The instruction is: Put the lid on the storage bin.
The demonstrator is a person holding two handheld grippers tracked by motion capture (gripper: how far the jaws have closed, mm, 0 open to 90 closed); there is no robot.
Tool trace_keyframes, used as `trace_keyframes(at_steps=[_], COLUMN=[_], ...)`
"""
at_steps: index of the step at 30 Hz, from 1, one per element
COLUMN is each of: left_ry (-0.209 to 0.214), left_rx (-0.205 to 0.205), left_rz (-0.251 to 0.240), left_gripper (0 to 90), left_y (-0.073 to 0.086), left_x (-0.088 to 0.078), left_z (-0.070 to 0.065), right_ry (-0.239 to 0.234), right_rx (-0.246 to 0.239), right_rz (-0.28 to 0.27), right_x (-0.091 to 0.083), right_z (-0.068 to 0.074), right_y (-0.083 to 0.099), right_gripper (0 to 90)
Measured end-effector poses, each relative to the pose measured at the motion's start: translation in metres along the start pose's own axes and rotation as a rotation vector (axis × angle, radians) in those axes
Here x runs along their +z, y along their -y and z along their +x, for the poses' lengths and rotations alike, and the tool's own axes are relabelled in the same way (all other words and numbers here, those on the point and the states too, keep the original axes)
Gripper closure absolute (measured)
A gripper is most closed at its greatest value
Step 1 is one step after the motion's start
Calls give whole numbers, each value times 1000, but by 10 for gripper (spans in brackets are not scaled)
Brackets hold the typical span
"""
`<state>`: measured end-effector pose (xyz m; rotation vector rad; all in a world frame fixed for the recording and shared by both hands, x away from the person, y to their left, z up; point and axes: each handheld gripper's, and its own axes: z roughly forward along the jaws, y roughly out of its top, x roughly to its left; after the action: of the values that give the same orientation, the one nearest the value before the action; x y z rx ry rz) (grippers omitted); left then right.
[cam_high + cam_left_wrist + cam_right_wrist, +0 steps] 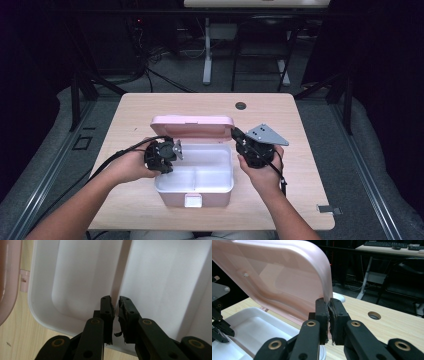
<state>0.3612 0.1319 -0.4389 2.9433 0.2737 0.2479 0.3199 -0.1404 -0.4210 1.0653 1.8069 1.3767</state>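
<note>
The right gripper (329, 315) is clamped on the edge of the pink lid (192, 126), which stands raised along the far side of the box (195, 175) and leans slightly back. The left gripper (116, 312) is nearly closed with a thin gap between its pads and holds nothing, pointing down over the box's white tray (75, 277) at the left end. The box sits mid-counter (280, 110), its long axis running left to right, latch toward the person. Both forearms reach in from below, one hand at each end of the box.
</note>
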Motion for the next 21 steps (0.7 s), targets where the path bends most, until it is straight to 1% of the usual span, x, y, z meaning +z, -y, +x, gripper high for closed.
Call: trace_keyframes(at_steps=[1,2,4,8,10,13,19,21], left_ry=[3,0,0,2,2,-5,-7,1], left_rx=[-10,-7,-21,-26,-37,-32,-63,-85], left_rz=[-7,-9,-18,-24,-30,-35,-83,-112], left_gripper=[812,811,805,794,789,774,767,765], left_y=[1,1,3,5,6,7,14,17], left_x=[-1,-2,-4,-8,-9,-12,-23,-28], left_z=[0,0,0,-1,-2,-2,-3,-3], right_ry=[-1,-2,-4,-6,-7,-10,-15,-17], right_rx=[1,1,4,6,7,8,13,14], right_rz=[-1,-1,0,0,3,4,5,6], right_x=[0,0,0,0,0,0,0,0], right_z=[0,0,0,0,0,0,-1,-1], right_y=[0,0,0,0,0,0,0,0], right_gripper=[854,851,848,843,842,837,830,827])
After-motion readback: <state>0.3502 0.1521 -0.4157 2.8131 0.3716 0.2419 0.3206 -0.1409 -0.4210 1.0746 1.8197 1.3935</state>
